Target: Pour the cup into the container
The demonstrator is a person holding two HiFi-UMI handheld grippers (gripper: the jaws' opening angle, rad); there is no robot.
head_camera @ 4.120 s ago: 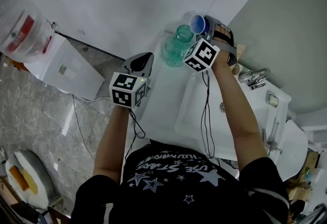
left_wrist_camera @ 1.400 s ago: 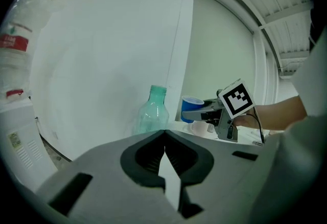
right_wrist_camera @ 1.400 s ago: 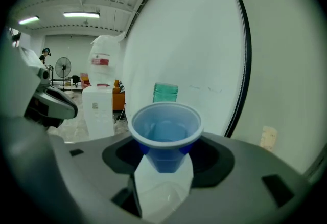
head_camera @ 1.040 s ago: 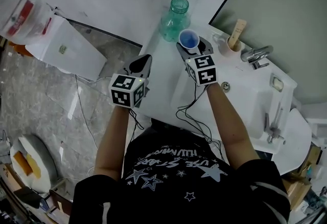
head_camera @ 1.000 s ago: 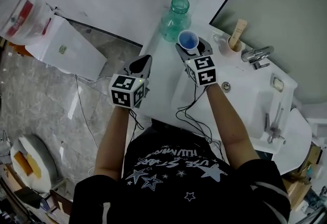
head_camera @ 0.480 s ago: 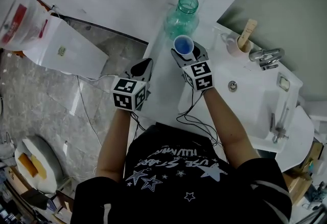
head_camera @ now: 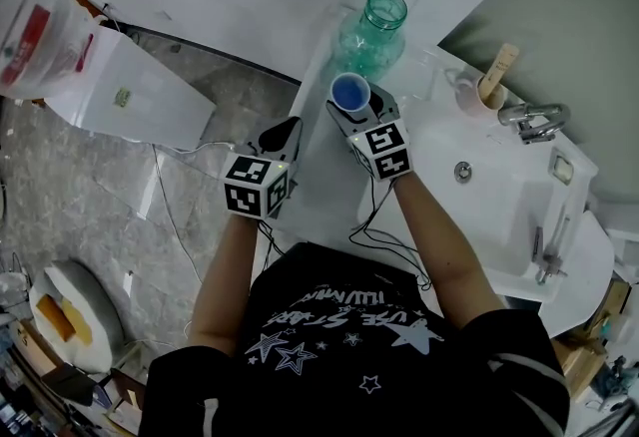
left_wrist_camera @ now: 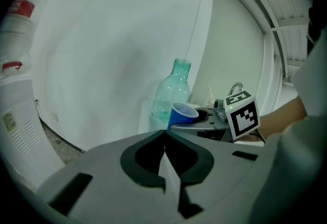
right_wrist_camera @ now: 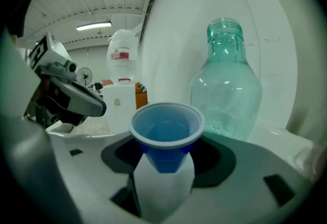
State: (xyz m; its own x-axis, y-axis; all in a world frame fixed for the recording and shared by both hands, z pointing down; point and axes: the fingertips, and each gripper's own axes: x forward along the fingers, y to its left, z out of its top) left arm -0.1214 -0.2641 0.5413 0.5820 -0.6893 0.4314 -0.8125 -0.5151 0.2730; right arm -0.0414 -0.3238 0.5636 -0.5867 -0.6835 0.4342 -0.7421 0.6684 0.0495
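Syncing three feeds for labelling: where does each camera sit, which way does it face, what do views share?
Head view: on the person's head, facing steeply down at the counter; shows both forearms, left tool, right tool.
Left gripper view: on the left tool, along its shut jaws toward the bottle.
Right gripper view: on the right tool, along jaws gripping the blue cup.
Shared: all three show the blue cup and bottle.

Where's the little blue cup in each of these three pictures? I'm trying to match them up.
Head view: blue cup upper middle, held in the right gripper.
Left gripper view: cup at centre, low against the green glass bottle.
Right gripper view: cup centre foreground, between the jaws.
Shared landmark: the green glass bottle, just beyond the cup everywhere.
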